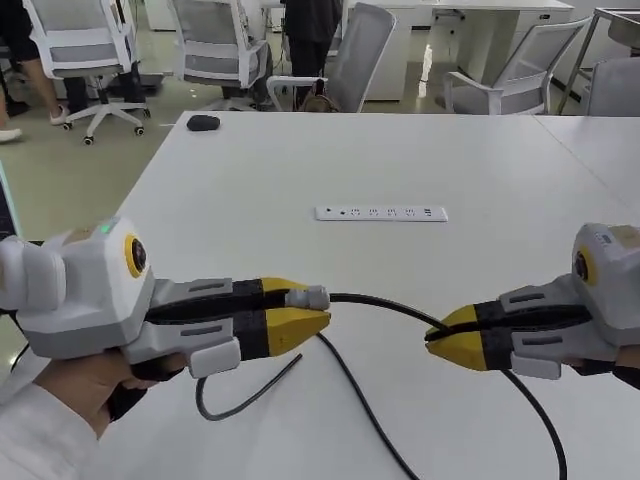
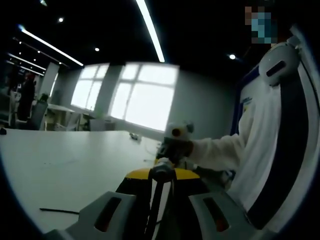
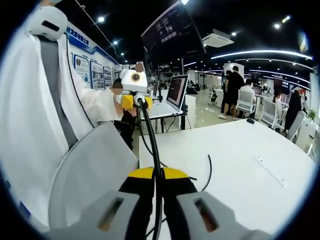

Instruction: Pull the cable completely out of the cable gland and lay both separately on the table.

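- Your left hand-held gripper [image 1: 322, 308] is clamped on the cable gland [image 1: 308, 297], which points right, parallel to the bench [image 1: 400, 160] near edge.
- Your right hand-held gripper [image 1: 432, 340] is pinching the cable [image 1: 385, 303] tight, and it's strung left-right between them.

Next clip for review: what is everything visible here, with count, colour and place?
table: one, white, under everything.
cable: one, black, running between both grippers, slack lying on the table.
cable gland: one, grey, at the left gripper's jaw tips.
power strip: one, white, mid-table.
small object: one, black, far left table corner.
office chairs: several, white and grey, beyond the table.
left gripper: one, yellow-black jaws, shut on the cable gland.
right gripper: one, yellow-black jaws, shut on the cable.
sleeve: one, white, bottom left.
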{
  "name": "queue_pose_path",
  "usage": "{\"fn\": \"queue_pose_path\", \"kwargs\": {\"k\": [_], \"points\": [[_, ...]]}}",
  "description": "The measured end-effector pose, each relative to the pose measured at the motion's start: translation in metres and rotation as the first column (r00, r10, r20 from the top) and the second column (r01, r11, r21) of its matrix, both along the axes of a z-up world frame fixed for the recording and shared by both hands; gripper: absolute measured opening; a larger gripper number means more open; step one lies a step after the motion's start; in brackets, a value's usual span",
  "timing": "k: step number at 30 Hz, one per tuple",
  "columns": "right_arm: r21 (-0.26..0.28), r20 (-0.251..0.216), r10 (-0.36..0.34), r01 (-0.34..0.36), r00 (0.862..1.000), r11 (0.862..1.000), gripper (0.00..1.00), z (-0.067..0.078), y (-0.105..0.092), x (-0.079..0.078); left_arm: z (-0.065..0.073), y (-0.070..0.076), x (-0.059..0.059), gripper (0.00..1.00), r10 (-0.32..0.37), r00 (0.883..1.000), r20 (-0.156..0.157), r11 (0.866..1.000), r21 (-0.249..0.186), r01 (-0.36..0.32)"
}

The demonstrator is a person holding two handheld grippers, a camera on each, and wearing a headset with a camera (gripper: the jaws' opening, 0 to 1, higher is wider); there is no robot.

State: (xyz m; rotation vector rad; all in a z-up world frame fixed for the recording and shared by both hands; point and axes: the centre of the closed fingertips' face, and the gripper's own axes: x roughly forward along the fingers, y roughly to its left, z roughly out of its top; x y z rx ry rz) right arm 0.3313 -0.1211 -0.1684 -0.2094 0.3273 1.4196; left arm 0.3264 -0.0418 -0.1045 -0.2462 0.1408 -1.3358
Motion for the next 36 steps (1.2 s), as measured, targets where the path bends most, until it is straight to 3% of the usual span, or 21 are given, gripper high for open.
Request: {"fn": "queue_pose_path", "kwargs": {"k": [8,12,18,21,28,36], "points": [[-0.027,0.014,-0.002,0.003,1.0,1.0,0.04,-0.001,0.0,0.002,0.002,0.002,0.001,0.16,0.006,1.0,-0.003,1.0,0.001,-0.006],[-0.03,0.02,-0.015,0.016,1.0,0.999,0.16,0.0,0.001,0.005,0.003,0.004,0.002,0.16,0.011,1.0,-0.004,1.0,-0.001,-0.011],[0.001,0.051,0.014,-0.014,0.999,1.0,0.2,0.016,0.017,0.001,0.001,0.005,0.003,0.16,0.015,1.0,-0.007,1.0,0.01,-0.015],[0.046,0.059,0.035,-0.038,0.998,0.998,0.21,0.029,0.032,-0.003,0.001,0.003,0.003,0.16,0.012,1.0,-0.013,1.0,0.009,-0.012],[0.063,0.108,0.093,-0.1,0.99,0.993,0.18,0.044,0.058,-0.011,0.001,-0.001,0.002,0.16,0.003,1.0,-0.008,1.0,0.015,-0.003],[0.084,0.142,0.113,-0.126,0.983,0.988,0.12,0.057,0.069,-0.011,-0.001,-0.004,0.0,0.16,-0.007,1.0,-0.006,1.0,0.02,0.007]]}}
